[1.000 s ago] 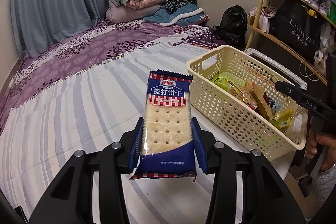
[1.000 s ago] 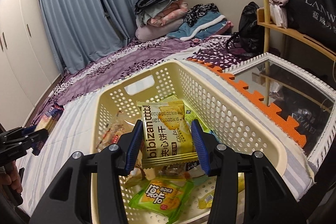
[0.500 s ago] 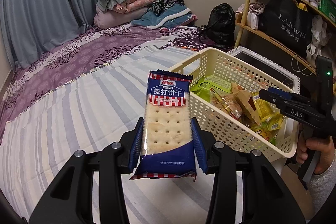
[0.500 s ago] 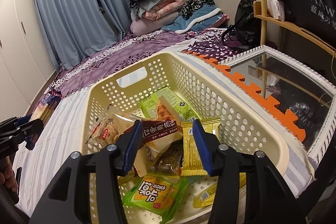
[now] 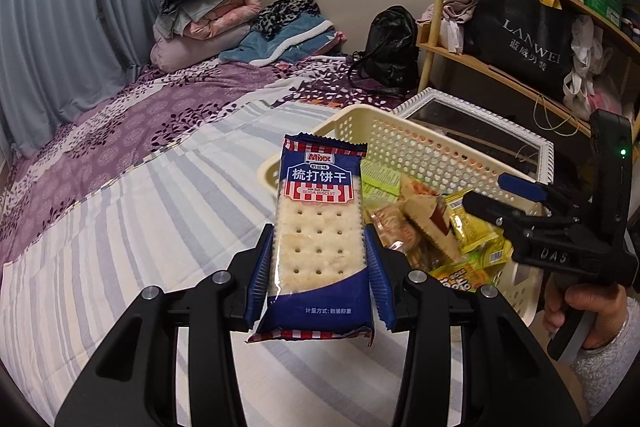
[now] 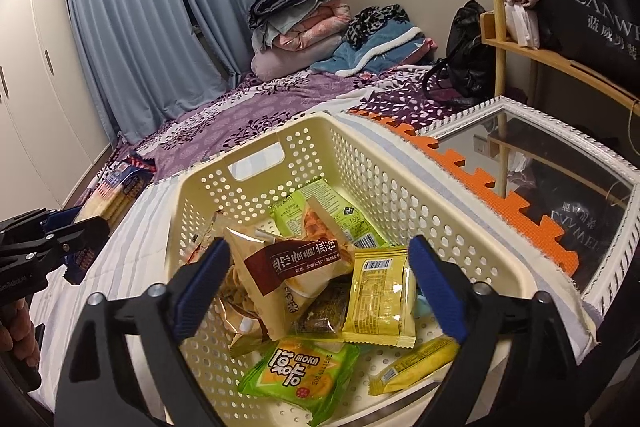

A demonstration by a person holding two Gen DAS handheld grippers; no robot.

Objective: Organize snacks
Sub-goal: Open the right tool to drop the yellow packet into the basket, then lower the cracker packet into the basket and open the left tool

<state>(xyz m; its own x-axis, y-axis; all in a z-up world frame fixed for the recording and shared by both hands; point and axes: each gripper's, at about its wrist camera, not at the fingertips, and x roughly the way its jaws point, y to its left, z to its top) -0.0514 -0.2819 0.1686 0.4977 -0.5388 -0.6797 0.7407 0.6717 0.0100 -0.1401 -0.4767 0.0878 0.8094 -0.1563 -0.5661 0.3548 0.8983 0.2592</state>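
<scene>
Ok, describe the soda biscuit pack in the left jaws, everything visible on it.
The soda biscuit pack is a flat, glossy plastic wrapper, dark blue with red and white stripes at both crimped ends and a label reading Mixx, Soda Biscuit, plus Chinese characters. A clear window shows pale square crackers with rows of pinholes. It stands upright, sealed, held off the striped bedsheet, with the left gripper shut on its lower half, the blue pads pressing both long edges. The cream basket sits behind it to the right.

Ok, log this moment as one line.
left hand-held gripper: shut on biscuits | right hand-held gripper: opening, empty | basket: snacks inside
</scene>
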